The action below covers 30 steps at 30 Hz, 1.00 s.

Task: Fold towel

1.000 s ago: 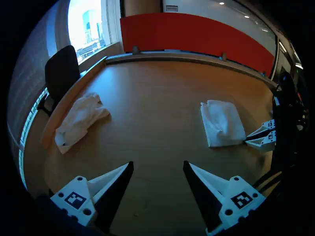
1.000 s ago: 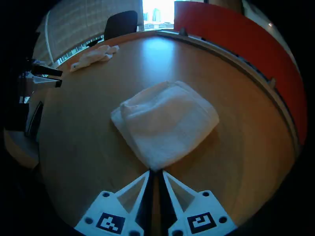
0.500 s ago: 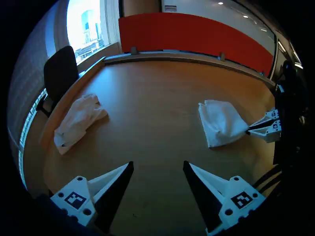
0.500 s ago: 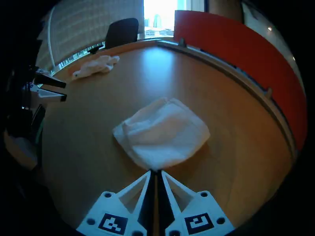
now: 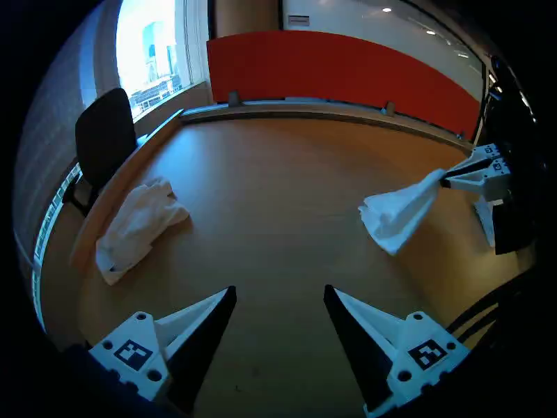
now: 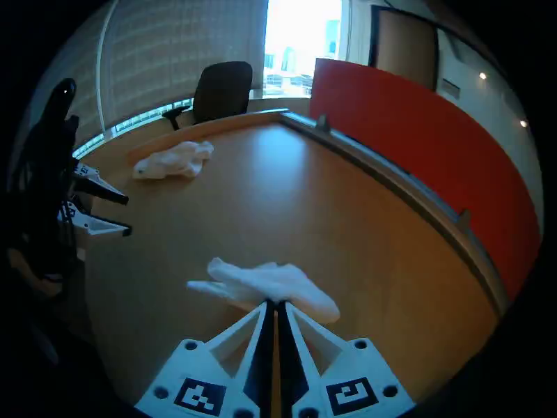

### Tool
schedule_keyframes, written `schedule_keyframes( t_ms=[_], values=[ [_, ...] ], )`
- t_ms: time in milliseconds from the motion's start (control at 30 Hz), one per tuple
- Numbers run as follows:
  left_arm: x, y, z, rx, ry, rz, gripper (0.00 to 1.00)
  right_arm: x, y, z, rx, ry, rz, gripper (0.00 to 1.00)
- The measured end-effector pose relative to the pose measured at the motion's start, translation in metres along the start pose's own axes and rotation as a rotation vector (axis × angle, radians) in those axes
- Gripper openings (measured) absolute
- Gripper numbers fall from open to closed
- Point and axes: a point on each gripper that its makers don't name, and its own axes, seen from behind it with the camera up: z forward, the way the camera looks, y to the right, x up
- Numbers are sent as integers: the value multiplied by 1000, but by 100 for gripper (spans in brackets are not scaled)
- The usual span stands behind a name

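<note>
Above the desk [image 5: 278, 181], right gripper [image 6: 277, 305] clamps the towel [image 6: 278, 282] by one corner, left gripper [image 5: 279, 288] gapes idle; its folds may spill open.

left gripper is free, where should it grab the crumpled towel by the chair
Likely its near end, approached from the open desk side with the left gripper: the crumpled towel lies lengthwise along the raised edge, which blocks the far side.

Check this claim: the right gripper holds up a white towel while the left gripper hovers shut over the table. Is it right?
One error: the left gripper is open, its fingers wide apart, as the left gripper view shows. The right gripper does hold up the white towel.
</note>
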Motion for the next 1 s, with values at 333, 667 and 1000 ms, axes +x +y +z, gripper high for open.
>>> schedule_keyframes(
  t_ms=[333,667,1000],
  values=[
    [11,3,-2,-8,13,10,93,33,22,-29,-39,39,-11,6],
    [18,7,0,-18,19,22,94,29,37,-47,-70,47,12,6],
    [22,14,3,-33,19,29,93,26,68,-79,-114,70,53,6]
  ],
)
